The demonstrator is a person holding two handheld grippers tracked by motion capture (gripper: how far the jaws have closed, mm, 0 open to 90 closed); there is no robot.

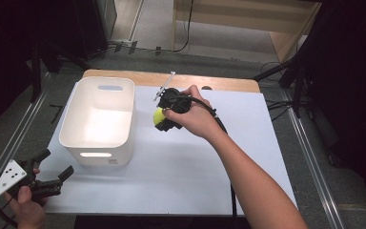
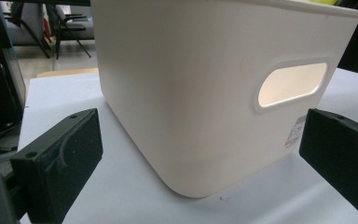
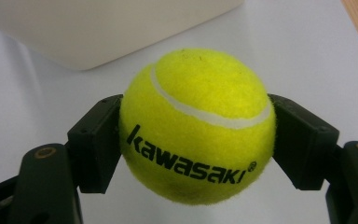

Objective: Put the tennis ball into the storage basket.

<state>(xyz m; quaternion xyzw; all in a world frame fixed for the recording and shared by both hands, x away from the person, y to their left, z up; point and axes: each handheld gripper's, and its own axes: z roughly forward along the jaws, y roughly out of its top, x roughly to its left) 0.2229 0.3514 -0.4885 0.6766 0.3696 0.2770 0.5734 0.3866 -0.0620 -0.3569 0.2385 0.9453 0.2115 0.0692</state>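
1. Tennis ball (image 3: 196,126), one: yellow-green felt, black "kawasaki" lettering. We hold it in the right gripper (image 1: 163,116), lifted just off the white table sheet (image 1: 181,167), close beside the right wall of the bin (image 1: 98,119).
2. Handling, as we judge it: light, springy, and the felt gives good friction. Being round, it could roll out of an off-centre pinch. Best hold is across the widest middle, which is where our pads (image 3: 98,140) press now, one on each side.
3. Bin, one: white plastic, open top, oval handle slot (image 2: 291,84) in its end wall, nothing inside as far as we can see. It is our landmark.
4. Grippers, two. Right: jaws clamped on the ball. Left gripper (image 1: 52,181): near the bin's front left corner, jaws spread wide, nothing between them.
5. Hands, two, one on each gripper.
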